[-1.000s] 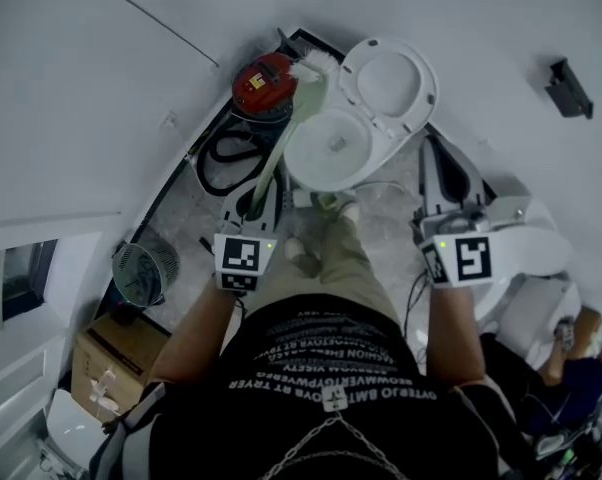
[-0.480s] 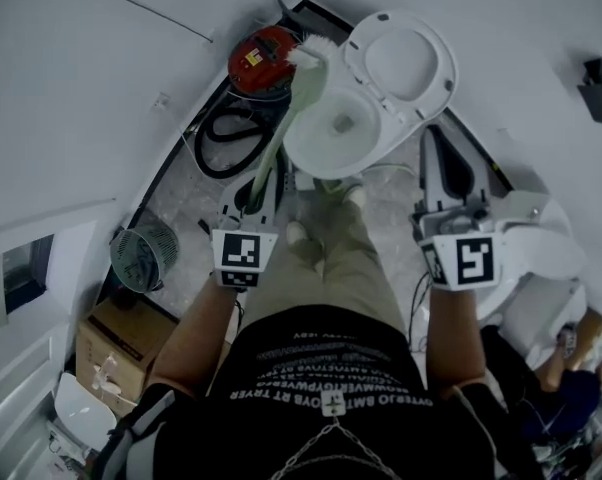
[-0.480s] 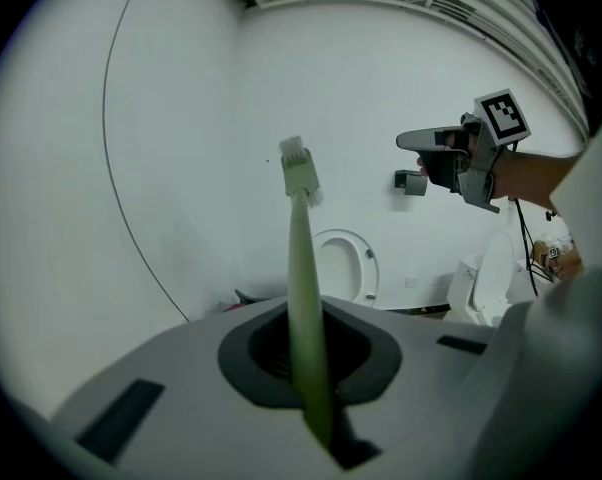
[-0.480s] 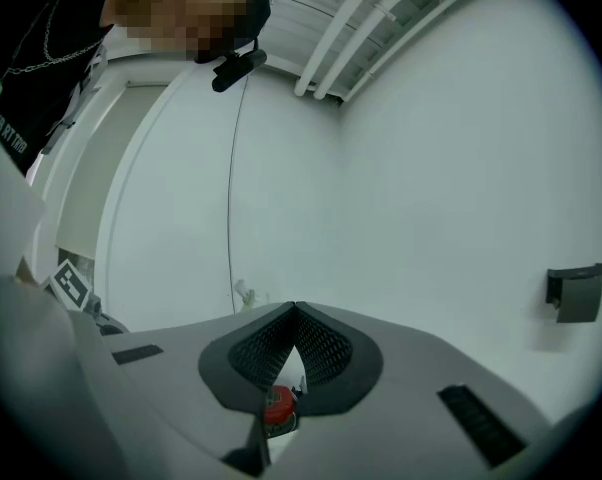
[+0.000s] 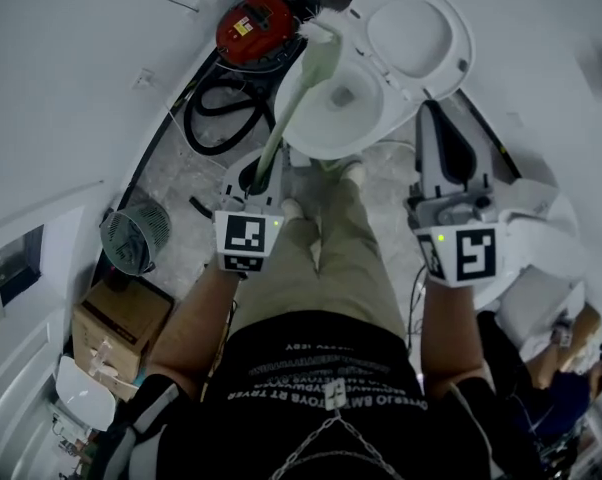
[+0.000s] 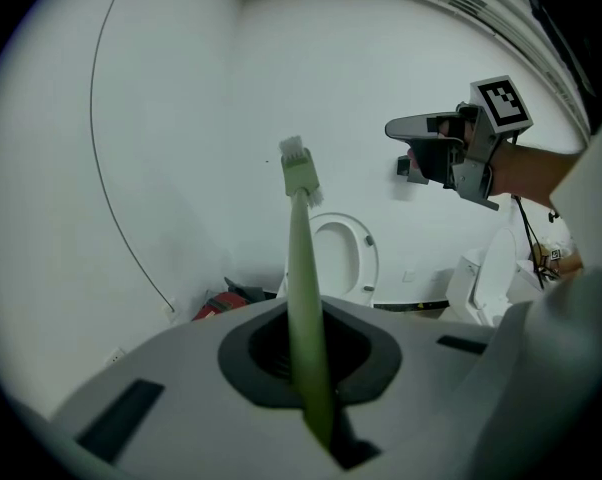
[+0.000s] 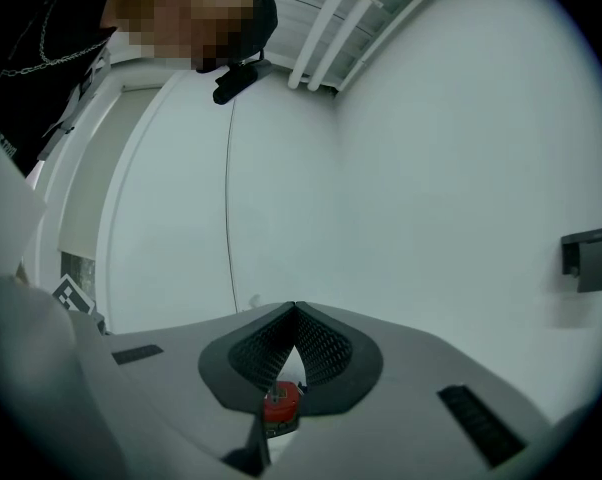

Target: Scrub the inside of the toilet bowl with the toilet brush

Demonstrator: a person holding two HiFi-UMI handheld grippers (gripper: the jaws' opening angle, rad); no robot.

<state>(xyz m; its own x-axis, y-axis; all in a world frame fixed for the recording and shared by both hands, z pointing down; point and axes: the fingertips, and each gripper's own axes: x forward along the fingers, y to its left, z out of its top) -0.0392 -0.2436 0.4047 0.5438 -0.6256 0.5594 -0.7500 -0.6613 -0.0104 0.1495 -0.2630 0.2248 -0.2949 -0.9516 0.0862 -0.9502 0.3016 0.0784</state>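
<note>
Pale-green and slim, the toilet brush (image 5: 289, 103) is clamped by its handle in the left gripper (image 5: 263, 171), whose jaws close tight around the shaft in the left gripper view. Its white bristle head (image 5: 318, 30) hangs in the air over the far-left rim of the toilet bowl (image 5: 323, 152), not yet inside it. The seat (image 5: 411, 38) stands raised behind the bowl, so the way in is free. The right gripper (image 5: 436, 128) hovers off the bowl's right side, jaws pressed together on nothing. To scrub well, I judge the head should tip down into the bowl, press on the porcelain below the rim and sweep round the wall, with a firm grip so the long shaft cannot twist.
</note>
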